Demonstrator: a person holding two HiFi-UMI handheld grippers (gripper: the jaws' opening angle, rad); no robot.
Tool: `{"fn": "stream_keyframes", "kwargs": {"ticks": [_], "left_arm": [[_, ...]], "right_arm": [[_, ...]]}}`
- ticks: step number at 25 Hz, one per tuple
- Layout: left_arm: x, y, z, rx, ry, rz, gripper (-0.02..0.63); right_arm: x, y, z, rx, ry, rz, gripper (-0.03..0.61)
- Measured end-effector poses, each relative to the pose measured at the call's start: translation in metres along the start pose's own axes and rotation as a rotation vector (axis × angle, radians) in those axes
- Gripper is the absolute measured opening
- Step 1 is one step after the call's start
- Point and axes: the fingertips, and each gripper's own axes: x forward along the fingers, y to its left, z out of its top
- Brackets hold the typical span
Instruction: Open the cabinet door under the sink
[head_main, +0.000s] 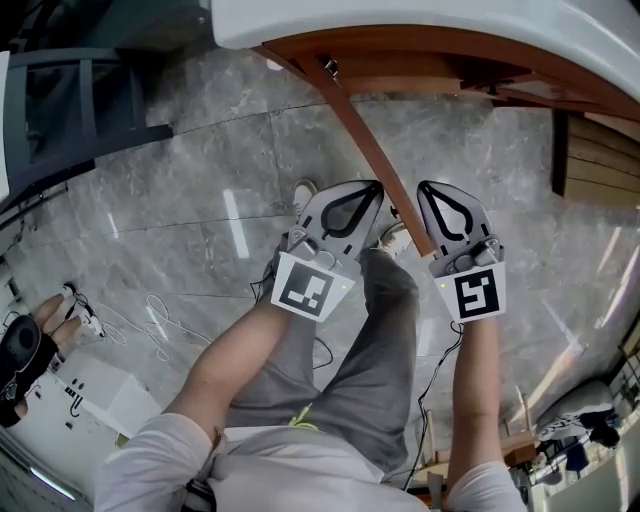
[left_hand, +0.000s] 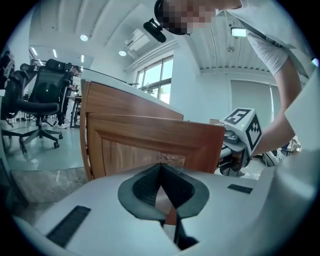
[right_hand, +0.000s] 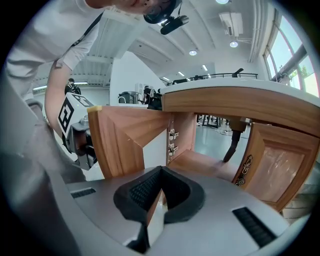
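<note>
The wooden cabinet door (head_main: 358, 128) under the white counter (head_main: 420, 22) stands swung open toward me, seen edge-on in the head view. My left gripper (head_main: 375, 187) is on its left side, facing the panelled outer face (left_hand: 145, 142). My right gripper (head_main: 424, 187) is on its right side, beside the inner face (right_hand: 120, 142). Both grippers are shut, tips together, close to the door's free edge; neither visibly clamps it. The left gripper (left_hand: 160, 165) and right gripper (right_hand: 161, 169) each see the other past the door. Hinges (right_hand: 173, 140) and the cabinet floor (right_hand: 200, 165) show inside.
A second wooden door (right_hand: 272, 167) with an ornate handle (right_hand: 243, 170) stands to the right, with a dark pipe (right_hand: 233, 142) behind. A black office chair (left_hand: 42, 100) stands left. White cables (head_main: 150, 320), a white box (head_main: 95, 392) and another person's gloved hand (head_main: 25, 350) are at lower left.
</note>
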Motion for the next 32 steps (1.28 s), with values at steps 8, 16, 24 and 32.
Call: {"fn": "stream_keyframes", "kwargs": {"ticks": [8, 16, 24, 32], "left_arm": [[-0.018, 0.009, 0.016, -0.015, 0.028, 0.033, 0.017], [-0.035, 0.029, 0.033, -0.041, 0.038, 0.109, 0.017], [-0.054, 0.049, 0.036, -0.073, 0.044, 0.167, 0.017], [-0.076, 0.078, 0.040, -0.069, 0.059, 0.201, 0.017]], "right_arm": [[-0.001, 0.021, 0.018, 0.035, 0.008, 0.048, 0.031], [0.009, 0.045, 0.044, 0.031, 0.031, 0.123, 0.031], [0.022, 0.067, 0.067, 0.011, 0.042, 0.180, 0.031], [0.037, 0.066, 0.092, 0.031, 0.023, 0.144, 0.031]]}}
